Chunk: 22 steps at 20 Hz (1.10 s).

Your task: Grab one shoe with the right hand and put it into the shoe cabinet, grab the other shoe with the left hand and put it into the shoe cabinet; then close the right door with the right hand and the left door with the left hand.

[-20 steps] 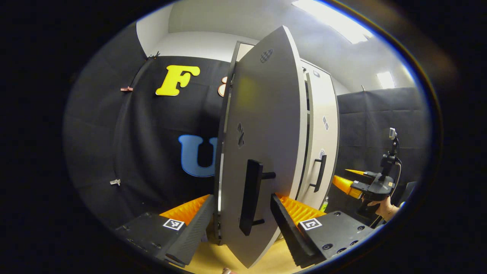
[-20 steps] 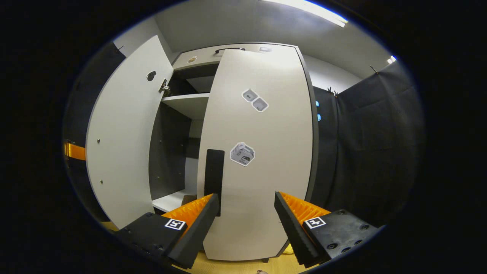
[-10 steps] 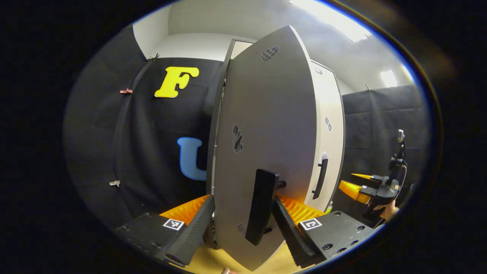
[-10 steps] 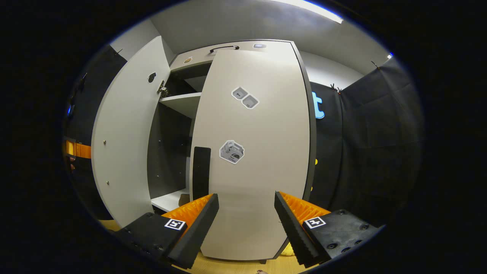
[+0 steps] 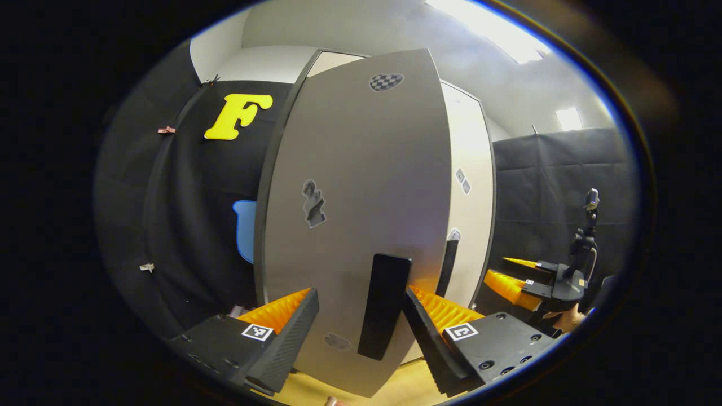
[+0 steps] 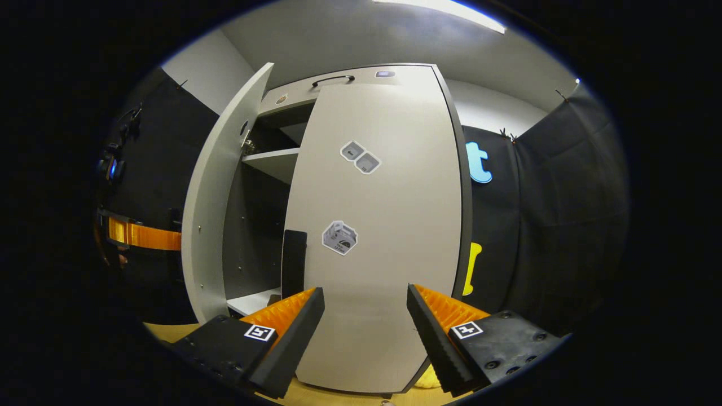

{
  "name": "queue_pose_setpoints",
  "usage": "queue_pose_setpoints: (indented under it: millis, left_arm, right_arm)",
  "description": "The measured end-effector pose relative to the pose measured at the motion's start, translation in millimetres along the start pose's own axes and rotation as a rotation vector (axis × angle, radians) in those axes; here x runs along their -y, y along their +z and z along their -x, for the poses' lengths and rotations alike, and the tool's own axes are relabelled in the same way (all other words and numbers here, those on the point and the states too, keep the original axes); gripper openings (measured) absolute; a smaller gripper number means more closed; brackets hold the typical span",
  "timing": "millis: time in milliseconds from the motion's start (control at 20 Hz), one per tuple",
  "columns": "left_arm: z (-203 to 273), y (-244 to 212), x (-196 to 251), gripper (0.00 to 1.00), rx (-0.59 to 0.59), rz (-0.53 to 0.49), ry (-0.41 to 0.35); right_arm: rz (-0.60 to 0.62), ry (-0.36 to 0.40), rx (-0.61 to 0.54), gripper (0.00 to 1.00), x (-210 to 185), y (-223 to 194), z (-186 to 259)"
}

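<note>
Closing the left door [image 5: 350, 214] was the step in hand, and what mattered was how that panel lay against the left gripper [image 5: 361, 316]. In the left gripper view the door stood straight ahead at twelve o'clock, its long axis upright, with its dark bar handle [image 5: 384, 304] running vertically between the two spread fingers; whether either finger touched the handle could not be told. The jaws stood apart, clamped on nothing. In the right gripper view the same door hung ajar at about ten o'clock, edge toward the camera, with a gap onto the shelves [image 6: 271, 160] of the shoe cabinet [image 6: 350, 76] between it and the right door [image 6: 378, 225]. That right door looked flat against the cabinet front. The right gripper [image 6: 364, 318] faced it at twelve o'clock, fingers apart and empty, apparently not touching the panel. The shoes were not clearly made out inside. The left hand was plainly the nearer to the open panel, so the remaining push likely ran forward along its fingers.
</note>
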<state>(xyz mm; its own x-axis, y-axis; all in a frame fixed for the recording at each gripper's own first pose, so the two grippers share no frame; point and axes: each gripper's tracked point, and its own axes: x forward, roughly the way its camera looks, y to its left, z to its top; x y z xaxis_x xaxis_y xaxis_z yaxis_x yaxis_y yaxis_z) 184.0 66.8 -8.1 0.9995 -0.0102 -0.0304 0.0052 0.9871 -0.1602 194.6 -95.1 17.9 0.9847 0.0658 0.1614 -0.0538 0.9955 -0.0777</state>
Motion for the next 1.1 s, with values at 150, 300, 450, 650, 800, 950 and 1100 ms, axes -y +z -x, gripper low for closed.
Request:
queue_pose_setpoints:
  millis: [150,300,450,650,800,950,1100]
  left_arm:
    - [17,3,4,0.95,0.01,-0.009,0.015]
    - [34,3,9,0.92,0.008,-0.04,0.027]
    - [51,-1,13,0.95,-0.009,-0.039,0.014]
    - [73,-3,15,0.95,-0.022,-0.026,-0.005]
    - [84,-6,17,0.95,-0.033,-0.028,-0.018]
    - [92,-7,19,0.95,-0.038,-0.026,-0.031]
    - [96,-7,19,0.95,-0.038,-0.028,-0.034]
  right_arm:
    - [-0.01,-0.006,-0.009,0.97,4,0,10]
    - [-0.011,-0.014,-0.015,0.97,1,2,24]
    - [-0.015,-0.015,-0.024,0.97,-10,5,41]
    - [0.006,-0.014,-0.041,0.97,-25,7,65]
    - [0.013,-0.017,-0.054,0.97,-33,8,79]
    - [0.011,-0.02,-0.061,0.97,-38,10,89]
    - [0.013,-0.023,-0.063,0.97,-40,13,95]
